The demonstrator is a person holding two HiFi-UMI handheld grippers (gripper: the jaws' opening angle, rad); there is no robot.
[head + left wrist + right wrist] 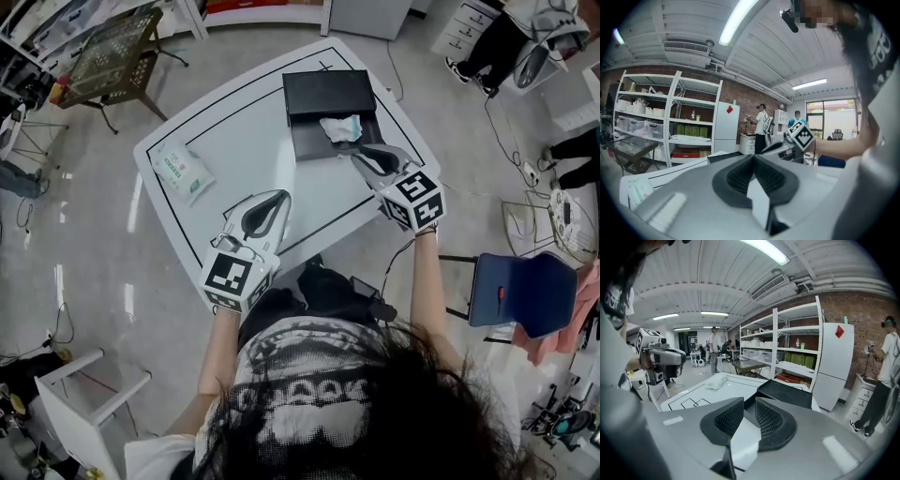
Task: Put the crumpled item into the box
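A person at the near edge of a white table (246, 131) stretches both bare forearms forward, a gripper in each hand. The right arm reaches the farther, bringing the right gripper (351, 151) to the near rim of an open black box (328, 94). Its jaws stand a narrow slot apart with nothing between them. The crumpled item (340, 127), pale and bunched, lies inside the box's shallow tray, just beside that gripper's tip. The left gripper (279, 197) hangs over the near middle of the table, angled toward the box, its jaws pressed together and empty. Bare tabletop lies all around it, inside the black line that rings the surface. The box sits by the far right corner, its lid end close to the table's edge. A green-and-white packet (181, 172) lies well apart near the left edge. Open floor surrounds the table, and a blue chair (520, 291) stands off its right side.
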